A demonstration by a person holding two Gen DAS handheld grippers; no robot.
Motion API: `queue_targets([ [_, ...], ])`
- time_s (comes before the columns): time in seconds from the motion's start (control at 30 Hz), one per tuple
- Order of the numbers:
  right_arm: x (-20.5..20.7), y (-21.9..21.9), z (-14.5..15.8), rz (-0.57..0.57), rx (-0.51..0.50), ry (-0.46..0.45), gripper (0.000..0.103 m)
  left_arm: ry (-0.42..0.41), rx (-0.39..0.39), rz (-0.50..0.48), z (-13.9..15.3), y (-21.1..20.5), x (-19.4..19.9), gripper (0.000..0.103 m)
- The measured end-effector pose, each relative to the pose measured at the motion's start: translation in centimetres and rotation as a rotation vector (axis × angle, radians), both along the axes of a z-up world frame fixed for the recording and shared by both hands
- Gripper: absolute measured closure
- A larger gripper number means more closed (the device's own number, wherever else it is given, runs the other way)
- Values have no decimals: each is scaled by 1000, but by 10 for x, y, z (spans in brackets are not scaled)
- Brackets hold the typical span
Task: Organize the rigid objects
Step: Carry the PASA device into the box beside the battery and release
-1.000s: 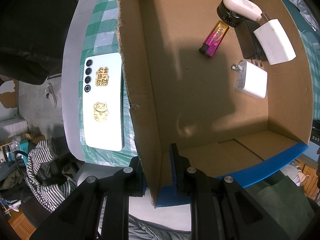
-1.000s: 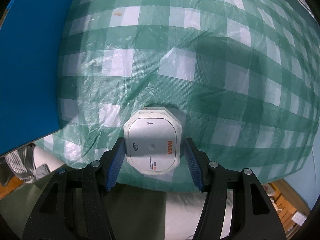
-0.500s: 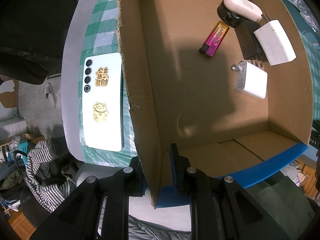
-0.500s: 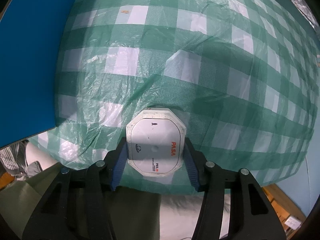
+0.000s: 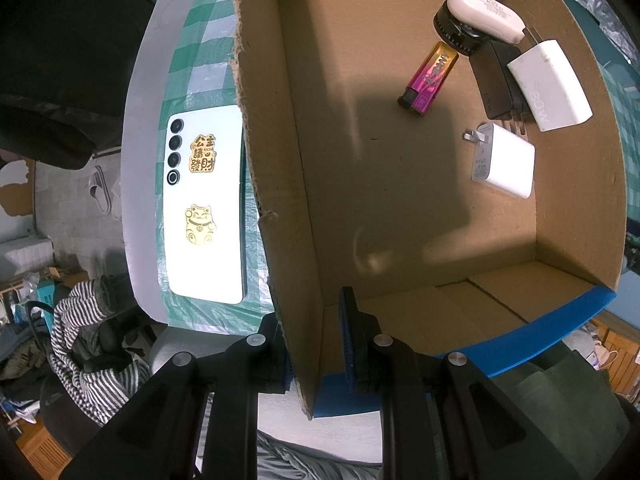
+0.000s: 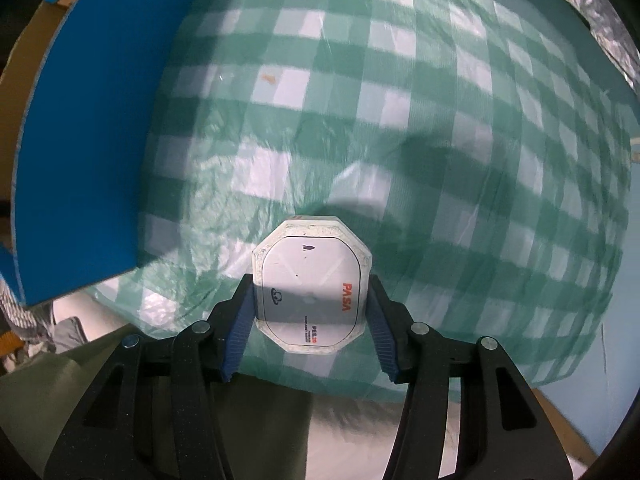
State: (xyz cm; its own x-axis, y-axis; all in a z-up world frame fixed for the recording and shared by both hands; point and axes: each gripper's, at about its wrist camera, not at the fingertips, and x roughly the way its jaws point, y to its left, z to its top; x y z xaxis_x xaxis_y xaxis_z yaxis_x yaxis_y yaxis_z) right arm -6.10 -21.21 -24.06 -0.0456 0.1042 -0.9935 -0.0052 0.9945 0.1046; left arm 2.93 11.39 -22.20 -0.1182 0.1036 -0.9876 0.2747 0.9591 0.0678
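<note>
R gripper [image 6: 310, 312] is clamped on the white octagonal PASA box [image 6: 310, 294] above the checked cloth [image 6: 400, 120], and the cardboard box [image 5: 420, 208] lies to its left (blue outer wall right there), w/ L gripper [image 5: 316, 344] pinching that box's near wall.

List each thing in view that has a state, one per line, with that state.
left gripper: shut on the box wall
cardboard box: open, upright, partly filled
lighter: lying flat in the box
white charger: lying in the box, prongs out
phone: face down on the tablecloth, outside the box
right gripper: shut on the white case
white case: closed, held above the tablecloth
</note>
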Motion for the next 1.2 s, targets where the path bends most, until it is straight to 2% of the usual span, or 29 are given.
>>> queue_targets([
  [0.6, 88, 20, 71, 176, 6, -125, 50, 0, -3, 16, 1, 3, 1, 85],
  [0.97, 144, 74, 100, 356, 3, -212, 50, -1, -8, 29, 0, 8, 2, 85],
  [1.2, 173, 117, 103, 470, -20, -229, 50, 0, -9, 31, -1, 12, 2, 85],
])
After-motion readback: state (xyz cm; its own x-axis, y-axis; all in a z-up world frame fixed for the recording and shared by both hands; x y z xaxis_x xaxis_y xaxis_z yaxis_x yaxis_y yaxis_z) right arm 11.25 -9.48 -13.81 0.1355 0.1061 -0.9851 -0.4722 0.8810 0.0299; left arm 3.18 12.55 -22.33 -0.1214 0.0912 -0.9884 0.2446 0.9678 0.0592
